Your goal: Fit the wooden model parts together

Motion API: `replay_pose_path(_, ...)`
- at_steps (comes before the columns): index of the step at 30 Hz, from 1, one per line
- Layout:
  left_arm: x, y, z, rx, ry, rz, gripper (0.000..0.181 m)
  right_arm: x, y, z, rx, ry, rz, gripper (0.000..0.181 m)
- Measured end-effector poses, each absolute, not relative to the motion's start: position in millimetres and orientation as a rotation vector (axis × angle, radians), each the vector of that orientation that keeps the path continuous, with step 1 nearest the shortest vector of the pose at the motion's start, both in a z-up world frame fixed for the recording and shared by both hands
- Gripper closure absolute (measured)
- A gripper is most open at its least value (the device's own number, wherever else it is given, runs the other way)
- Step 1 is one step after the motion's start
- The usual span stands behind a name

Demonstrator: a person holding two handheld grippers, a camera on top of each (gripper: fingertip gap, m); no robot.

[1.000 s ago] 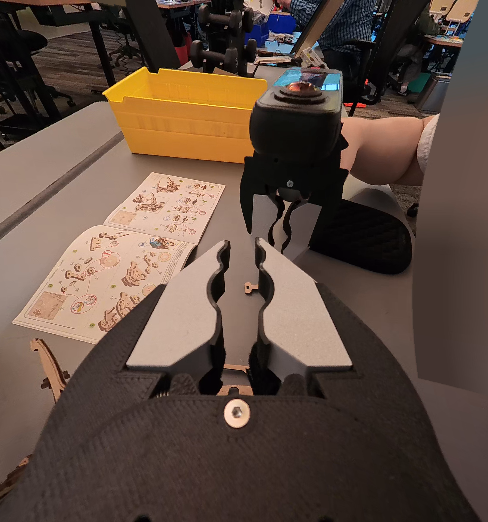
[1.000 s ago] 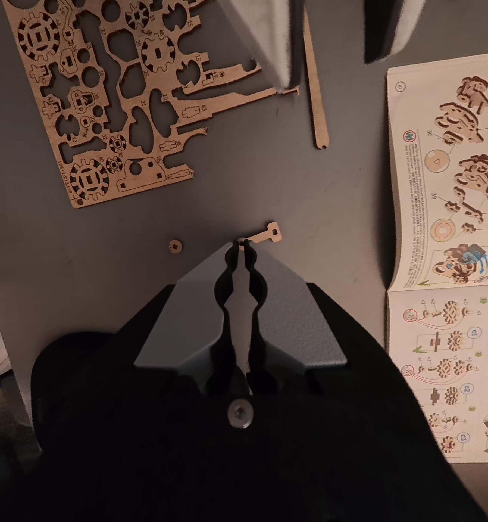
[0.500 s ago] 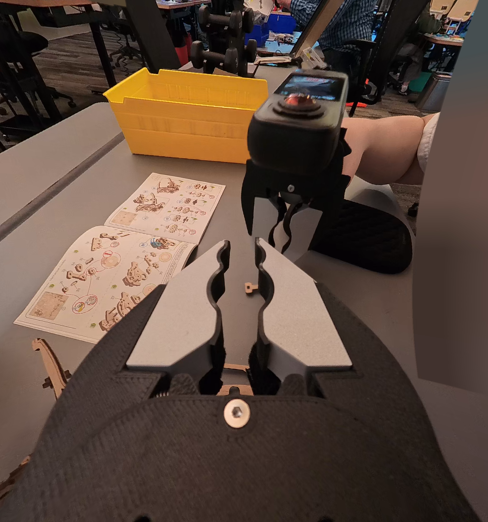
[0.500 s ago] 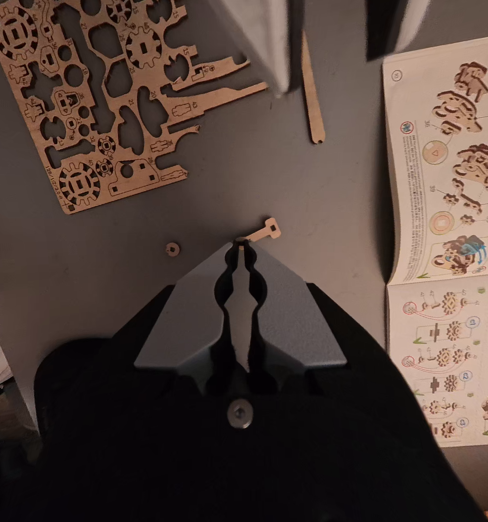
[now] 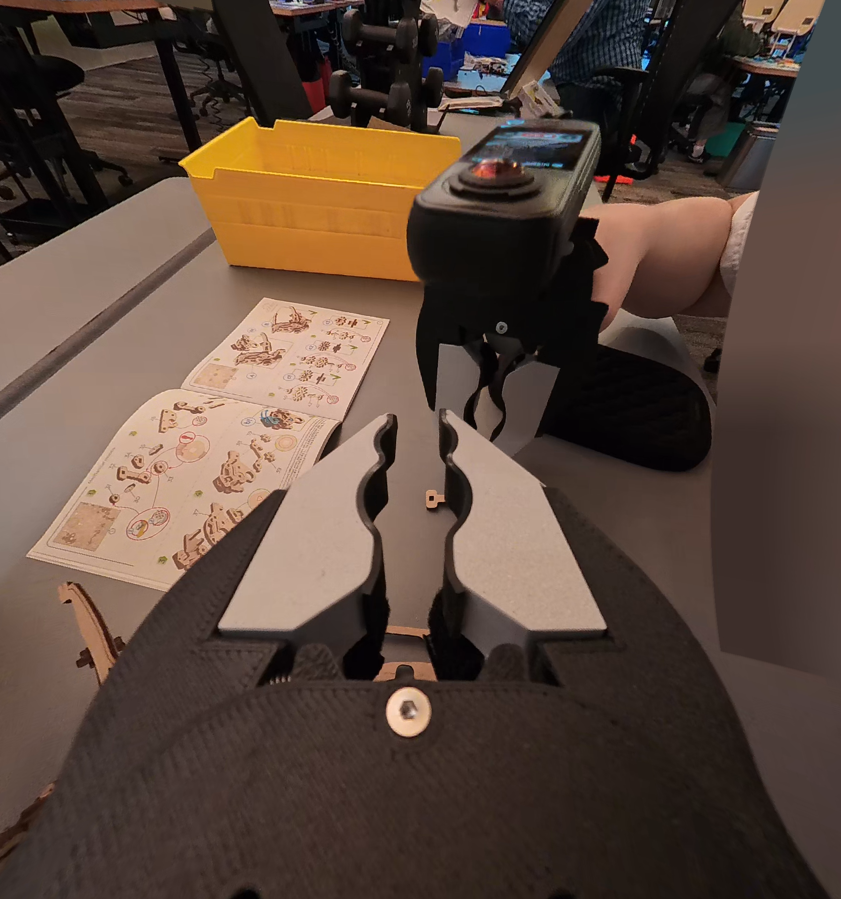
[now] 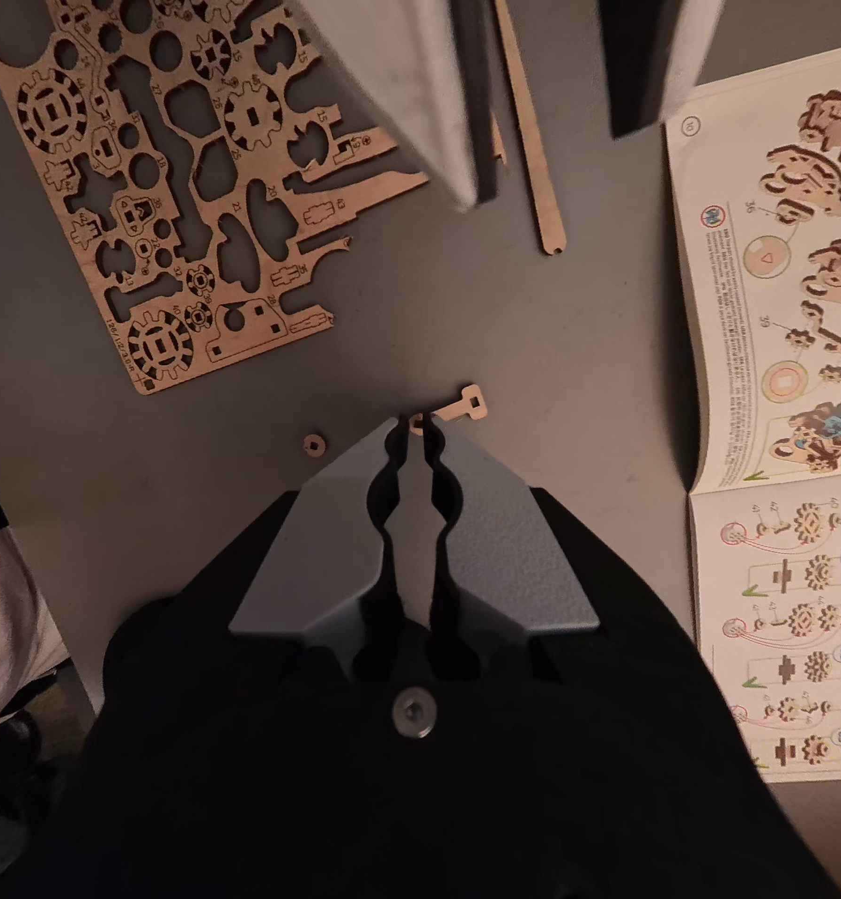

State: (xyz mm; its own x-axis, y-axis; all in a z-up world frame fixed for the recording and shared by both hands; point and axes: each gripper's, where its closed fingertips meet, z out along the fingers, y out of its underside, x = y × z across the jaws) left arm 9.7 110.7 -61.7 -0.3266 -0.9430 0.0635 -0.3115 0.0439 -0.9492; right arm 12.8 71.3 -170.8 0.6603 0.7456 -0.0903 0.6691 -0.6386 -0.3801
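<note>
An open workroom with dark chairs, desks and a dumbbell rack lies behind a grey tabletop (image 5: 117, 272), which carries a yellow bin (image 5: 311, 214), an open instruction booklet (image 5: 204, 438) and a laser-cut plywood sheet (image 6: 175, 194). The small key-shaped wooden part (image 6: 460, 407) lies flat, its long axis slanting up to the right from the right hand-held gripper (image 6: 414, 422), whose narrow jaws appear to pinch the part's round near end; full closure is hard to judge. That gripper is clearly the nearer one. A tiny wooden washer (image 6: 315, 444) sits just left of it, apart. The left hand-held gripper (image 5: 416, 428) hovers opposite, jaws moderately parted and empty, above the same part.
</note>
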Motion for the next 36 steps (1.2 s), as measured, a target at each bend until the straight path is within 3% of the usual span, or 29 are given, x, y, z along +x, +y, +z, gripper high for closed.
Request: replay_pose_path(36,9.9,109.9,-61.8,-1.270,1.706,-1.297,0.166,45.0,66.5,-169.0,-2.565,-1.207,0.209,0.180)
